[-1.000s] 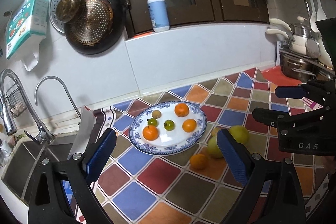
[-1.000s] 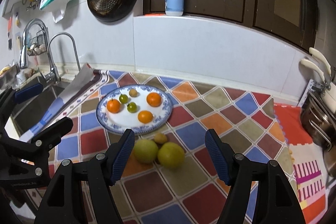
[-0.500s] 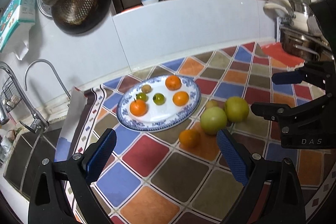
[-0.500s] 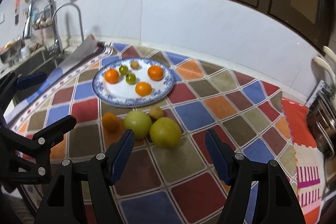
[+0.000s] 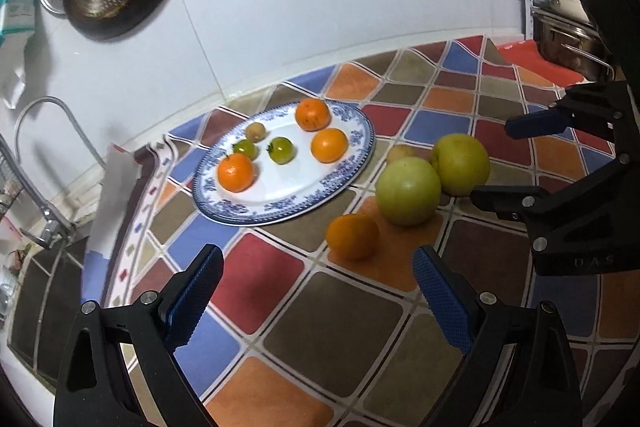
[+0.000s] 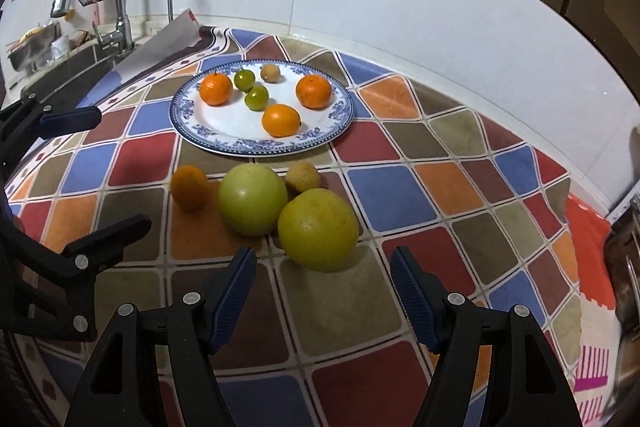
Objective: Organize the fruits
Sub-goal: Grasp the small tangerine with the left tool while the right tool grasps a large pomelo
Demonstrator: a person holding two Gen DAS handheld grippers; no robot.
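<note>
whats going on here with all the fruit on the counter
A person holds a hand-held gripper in each hand over a tiled counter, sorting fruit. The left hand-held gripper and the right hand-held gripper are both open and empty. Six small fruits sit on the blue-rimmed plate. An orange, two large green fruits and a small brown fruit lie off it.

A white plate (image 6: 320, 143) with a blue floral rim carries orange and green fruit; the desk (image 6: 400, 195) cloth shows red, blue, orange and olive diamonds.
</note>
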